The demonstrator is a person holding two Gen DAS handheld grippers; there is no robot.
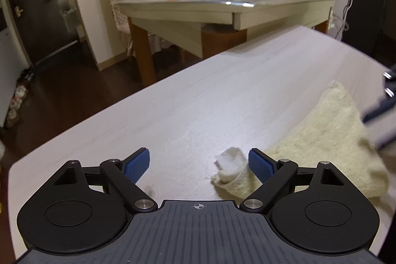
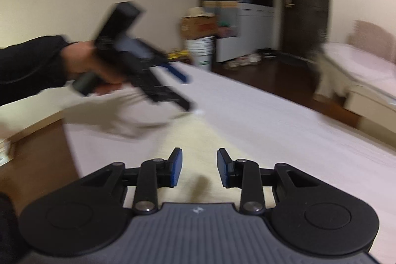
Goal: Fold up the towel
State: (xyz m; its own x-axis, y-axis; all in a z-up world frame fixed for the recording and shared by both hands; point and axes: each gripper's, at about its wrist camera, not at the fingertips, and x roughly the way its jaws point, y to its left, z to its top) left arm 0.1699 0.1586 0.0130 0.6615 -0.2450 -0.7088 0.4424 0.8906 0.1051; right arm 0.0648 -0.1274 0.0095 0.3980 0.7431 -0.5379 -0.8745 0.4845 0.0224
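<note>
My left tool (image 1: 199, 162) gaped beside the towel (image 1: 321, 140) corner on the counter (image 1: 198, 95), my right tool (image 2: 199, 166) half-open, empty; closing off-target could miss it.

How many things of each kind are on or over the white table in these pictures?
Towel: 1
Left gripper and right gripper: 2
White table: 1
Total: 4

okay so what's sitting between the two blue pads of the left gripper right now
In the left wrist view, the open left gripper has the towel's curled corner between its pads, near the right one; otherwise bare white table.
</note>
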